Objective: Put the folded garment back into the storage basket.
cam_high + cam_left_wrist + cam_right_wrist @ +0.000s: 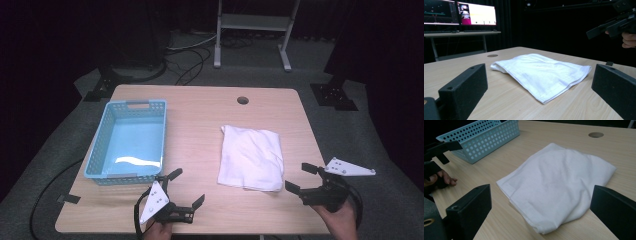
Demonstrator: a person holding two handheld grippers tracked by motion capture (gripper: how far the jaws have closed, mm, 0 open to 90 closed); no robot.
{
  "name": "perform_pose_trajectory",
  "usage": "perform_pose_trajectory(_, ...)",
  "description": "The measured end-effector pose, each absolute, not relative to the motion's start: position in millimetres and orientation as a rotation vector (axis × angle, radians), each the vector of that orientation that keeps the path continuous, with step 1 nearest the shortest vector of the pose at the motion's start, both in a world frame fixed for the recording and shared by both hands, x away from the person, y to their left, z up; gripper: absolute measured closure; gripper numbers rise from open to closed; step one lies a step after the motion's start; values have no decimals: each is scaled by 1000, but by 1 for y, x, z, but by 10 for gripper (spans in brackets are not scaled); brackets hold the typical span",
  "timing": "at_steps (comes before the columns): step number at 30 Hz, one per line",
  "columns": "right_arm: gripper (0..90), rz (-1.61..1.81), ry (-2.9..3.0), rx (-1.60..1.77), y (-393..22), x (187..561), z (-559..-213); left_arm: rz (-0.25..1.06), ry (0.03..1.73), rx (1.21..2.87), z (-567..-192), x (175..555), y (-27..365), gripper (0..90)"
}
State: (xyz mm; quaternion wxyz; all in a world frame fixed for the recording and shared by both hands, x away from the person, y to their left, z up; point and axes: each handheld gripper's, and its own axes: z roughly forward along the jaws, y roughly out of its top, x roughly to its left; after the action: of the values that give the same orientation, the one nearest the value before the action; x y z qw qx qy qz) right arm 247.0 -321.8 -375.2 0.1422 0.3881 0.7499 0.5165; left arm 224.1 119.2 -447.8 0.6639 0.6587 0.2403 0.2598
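A folded white cloth (251, 156) lies flat on the wooden table (200, 110), right of centre. To its left stands an empty light-blue perforated basket (129, 141). My left gripper (187, 187) is open near the front edge, below the basket, jaws pointing right toward the cloth (541, 73). My right gripper (301, 178) is open at the cloth's front right corner, jaws pointing left, close to the cloth's edge. The cloth (559, 182) lies just ahead of its jaws, with the basket (480, 141) beyond. Nothing is held in either gripper.
A round cable hole (243, 100) sits near the table's far edge. Monitors on a desk (459, 15) stand far off in the left gripper view. A metal stand (252, 30) is on the floor behind the table. Bare wood lies between basket and cloth.
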Motion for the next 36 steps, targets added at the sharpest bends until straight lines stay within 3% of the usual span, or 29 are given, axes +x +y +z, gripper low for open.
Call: perform_pose_trajectory(36, 37, 1385, 2324, 1081, -286, 301, -367, 579, 537, 1486, -448, 224, 119, 0)
